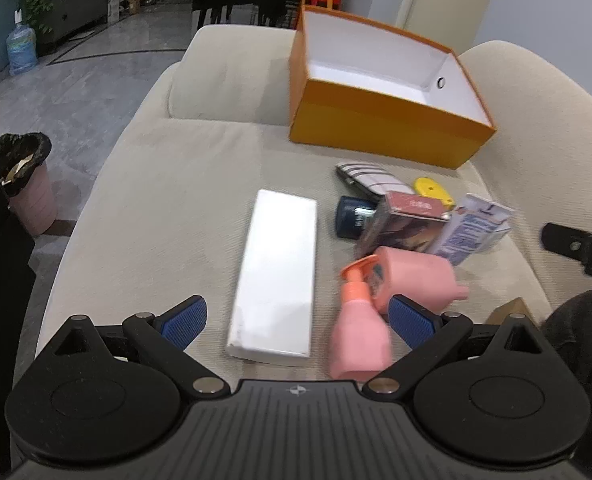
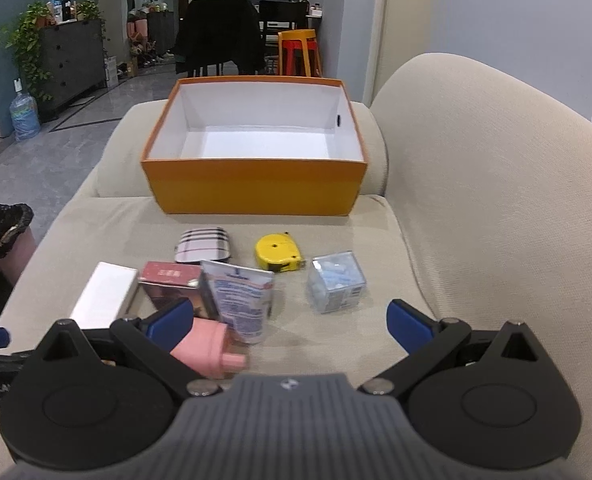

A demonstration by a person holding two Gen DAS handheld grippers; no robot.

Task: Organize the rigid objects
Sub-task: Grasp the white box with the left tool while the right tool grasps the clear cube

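An empty orange box (image 1: 384, 128) (image 2: 251, 186) stands at the far end of the beige sofa seat (image 1: 167, 208). Before it lie a long white box (image 1: 275, 276) (image 2: 103, 294), a pink pump bottle (image 1: 362, 320), a pink container (image 1: 414, 276) (image 2: 203, 346), a red carton (image 1: 400, 222) (image 2: 171, 284), a white-blue tube box (image 1: 472, 228) (image 2: 241, 300), a yellow tape measure (image 2: 276, 258), a plaid case (image 2: 203, 245) and a clear cube (image 2: 336, 282). My left gripper (image 1: 298, 322) is open over the white box's near end. My right gripper (image 2: 289, 320) is open, low before the cluster.
A pink bin with a black liner (image 1: 23, 184) stands on the floor to the left of the sofa. The sofa back (image 2: 496, 184) rises on the right. A water jug (image 2: 24, 116), chairs and an orange stool (image 2: 299, 50) stand farther off.
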